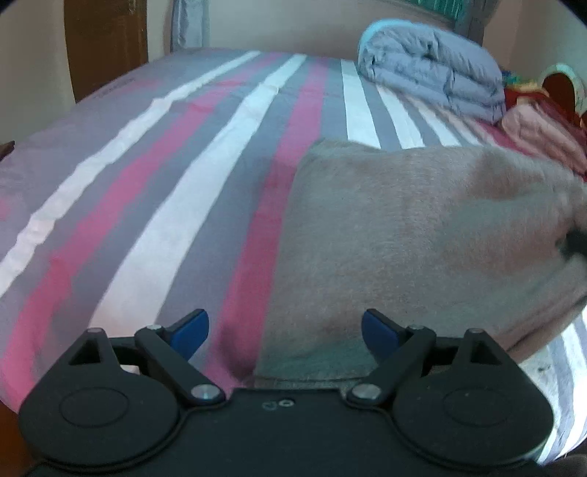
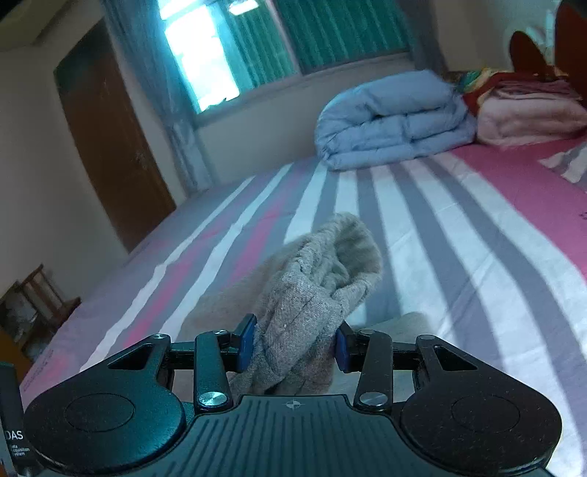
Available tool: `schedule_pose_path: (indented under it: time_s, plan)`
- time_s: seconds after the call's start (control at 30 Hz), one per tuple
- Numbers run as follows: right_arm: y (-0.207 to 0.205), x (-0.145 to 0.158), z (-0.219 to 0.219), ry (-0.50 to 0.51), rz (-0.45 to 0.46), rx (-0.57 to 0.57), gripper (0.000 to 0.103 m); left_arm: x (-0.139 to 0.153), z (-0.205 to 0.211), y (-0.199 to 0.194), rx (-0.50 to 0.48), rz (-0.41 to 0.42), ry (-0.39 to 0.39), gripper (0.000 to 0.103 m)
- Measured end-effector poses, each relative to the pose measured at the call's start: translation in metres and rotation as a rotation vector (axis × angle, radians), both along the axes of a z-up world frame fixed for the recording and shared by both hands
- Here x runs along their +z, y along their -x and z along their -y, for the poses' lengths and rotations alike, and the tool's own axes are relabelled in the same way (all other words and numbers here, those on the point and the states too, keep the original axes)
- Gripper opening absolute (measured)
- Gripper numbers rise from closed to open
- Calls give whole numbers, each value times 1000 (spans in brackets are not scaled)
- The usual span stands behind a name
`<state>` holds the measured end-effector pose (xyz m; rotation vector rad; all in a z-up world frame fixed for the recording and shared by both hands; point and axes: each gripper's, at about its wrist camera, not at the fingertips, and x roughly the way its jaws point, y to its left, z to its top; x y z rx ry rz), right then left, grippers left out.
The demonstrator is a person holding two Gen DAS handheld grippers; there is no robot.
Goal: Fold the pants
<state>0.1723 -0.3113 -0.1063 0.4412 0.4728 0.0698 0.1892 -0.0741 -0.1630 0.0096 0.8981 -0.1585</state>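
Grey-beige knit pants point(image 1: 422, 235) lie on the striped bed sheet point(image 1: 190, 176), spread across the right half of the left wrist view. My left gripper point(image 1: 285, 332) hovers over their near left edge with its blue pads wide apart and nothing between them. In the right wrist view a bunched end of the pants point(image 2: 319, 290) stands up between the blue pads of my right gripper point(image 2: 295, 343), which is shut on it. The rest of the cloth hangs down behind the fingers, lifted off the sheet point(image 2: 458, 238).
A folded pale blue duvet point(image 2: 392, 121) sits at the far side of the bed, with pink folded blankets point(image 2: 532, 113) to its right. A brown door point(image 2: 110, 124) and a window with green curtains point(image 2: 330, 33) stand beyond. A small wooden stand point(image 2: 36, 293) is at the left.
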Motion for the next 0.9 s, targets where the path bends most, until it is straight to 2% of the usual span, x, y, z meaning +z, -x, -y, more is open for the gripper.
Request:
schedule_pose_path:
  time_s: [0.07,0.13,0.17,0.27,0.47,0.57,0.67,0.7,0.73,0.77,0.83,0.9]
  plan:
    - [-1,-26,11,-36,-102,-16,43,-10,6,0,-8,-17,-30,86]
    - [-6,-61,18,-49,-243,-35,44,-12,6,0,-11,-21,-20,86]
    - [-7,-77,21,-60,-296,-44,48,-11,4,0,-11,-26,-14,86]
    - [4,-78,28,-117,-274,-74,58,-9,0,-3,-12,-42,0,87]
    - [17,-43,20,-21,-202,-43,59,0,-2,1,-30,-20,-9,85]
    - [22,-39,21,1,-181,-63,65,4,-2,3,-36,-16,-5,85]
    - [19,-45,27,-9,-213,-53,67,0,2,1,-36,-16,-27,84]
    - [18,-50,27,-34,-246,-23,66,-5,5,-2,-41,-39,-43,84]
    - [17,-56,27,-38,-280,-9,50,-9,6,-3,-46,-50,-45,86]
    - [14,-64,26,-47,-311,12,44,-11,7,-2,-49,-48,-44,86]
    - [13,-77,30,-82,-350,8,43,-6,5,-2,-51,-49,-34,82]
    - [15,-73,32,-109,-351,-1,43,4,1,-3,-58,-39,-21,80]
